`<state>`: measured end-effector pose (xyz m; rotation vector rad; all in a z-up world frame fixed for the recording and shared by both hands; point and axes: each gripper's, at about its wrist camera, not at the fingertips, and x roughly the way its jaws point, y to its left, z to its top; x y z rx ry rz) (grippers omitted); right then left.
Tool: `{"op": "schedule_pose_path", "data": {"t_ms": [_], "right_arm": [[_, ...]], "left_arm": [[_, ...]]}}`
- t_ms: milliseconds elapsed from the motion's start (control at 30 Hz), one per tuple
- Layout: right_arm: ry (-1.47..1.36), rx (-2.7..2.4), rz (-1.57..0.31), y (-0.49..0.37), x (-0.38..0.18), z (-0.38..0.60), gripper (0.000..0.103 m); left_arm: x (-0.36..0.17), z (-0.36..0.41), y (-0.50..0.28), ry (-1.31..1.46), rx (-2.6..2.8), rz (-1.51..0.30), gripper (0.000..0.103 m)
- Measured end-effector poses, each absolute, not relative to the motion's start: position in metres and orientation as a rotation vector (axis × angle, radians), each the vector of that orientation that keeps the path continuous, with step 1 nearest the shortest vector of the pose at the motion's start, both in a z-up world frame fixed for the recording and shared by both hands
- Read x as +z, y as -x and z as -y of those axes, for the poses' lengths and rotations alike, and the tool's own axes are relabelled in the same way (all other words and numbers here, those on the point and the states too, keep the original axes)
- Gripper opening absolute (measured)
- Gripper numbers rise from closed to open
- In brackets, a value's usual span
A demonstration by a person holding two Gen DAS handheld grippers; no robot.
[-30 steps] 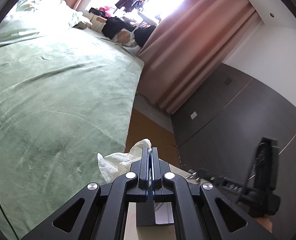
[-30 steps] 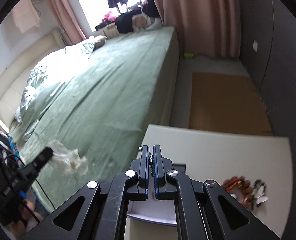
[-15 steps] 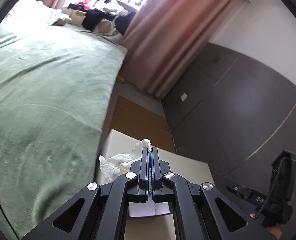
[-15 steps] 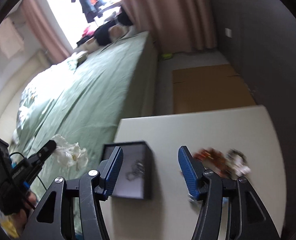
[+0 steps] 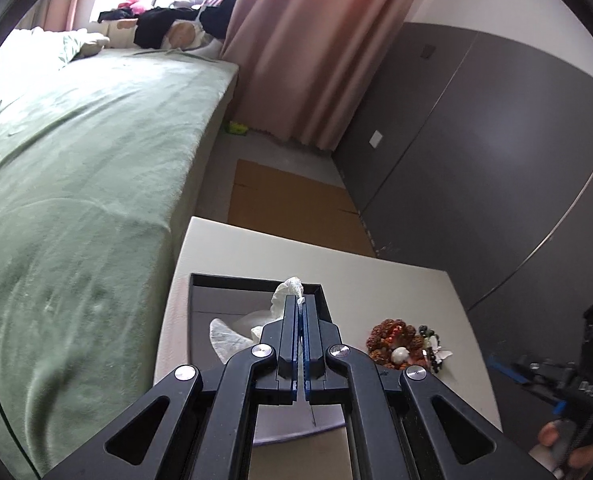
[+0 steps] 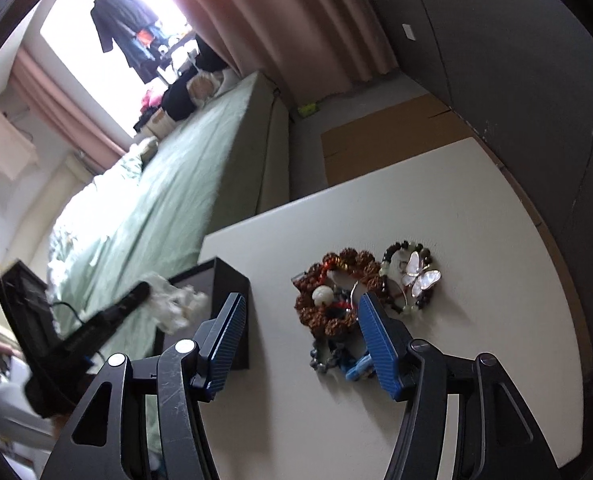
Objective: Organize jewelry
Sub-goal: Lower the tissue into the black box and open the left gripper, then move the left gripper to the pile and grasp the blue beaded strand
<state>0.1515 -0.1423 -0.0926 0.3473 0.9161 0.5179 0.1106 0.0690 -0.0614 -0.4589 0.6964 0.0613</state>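
My left gripper is shut on a crumpled white tissue and holds it over the open black jewelry box. The box also shows in the right wrist view, with the tissue above it. My right gripper is open and empty, just above the white table. A pile of jewelry lies ahead of it: a brown bead bracelet, a dark bead bracelet with a butterfly pendant and a blue clip. The pile shows in the left wrist view too.
A green bed runs along the table's left side. Pink curtains and a dark grey wall stand behind. Brown cardboard lies on the floor beyond the table.
My right gripper dropped a small piece into the box, opened, and swung right over the jewelry pile. My left gripper carried the tissue from beside the bed to above the box.
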Motion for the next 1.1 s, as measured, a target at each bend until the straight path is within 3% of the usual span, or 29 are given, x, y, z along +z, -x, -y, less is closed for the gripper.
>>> {"op": "schedule_pose_path", "data": {"t_ms": [200,300,367,400,433,767,1100], "right_arm": [[-0.394,0.501,-0.925,-0.155,-0.099,0.162,0.059],[-0.431,0.488,-0.926,-0.158,-0.101,0.171,0.059],[-0.440,0.480,-0.929,-0.159,-0.102,0.174,0.059],[-0.444,0.479,-0.930,-0.158,-0.102,0.176,0.059],[-0.447,0.478,-0.929,-0.158,-0.102,0.177,0.059],[-0.441,0.449,-0.921,-0.146,-0.097,0.193,0.059],[-0.443,0.383,-0.957,-0.138,-0.101,0.223,0.059]], "left_arm": [[-0.073,-0.063,-0.125,0.457,0.105,-0.715,0.001],[-0.079,-0.060,-0.130,0.474,0.097,-0.773,0.006],[-0.084,-0.060,-0.135,0.504,0.066,-0.833,0.033],[-0.085,-0.060,-0.134,0.516,0.065,-0.838,0.060],[-0.082,-0.060,-0.130,0.530,0.070,-0.810,0.071],[-0.063,-0.051,-0.109,0.536,0.041,-0.738,0.073],[-0.060,0.015,-0.105,0.417,-0.087,-0.772,0.072]]}}
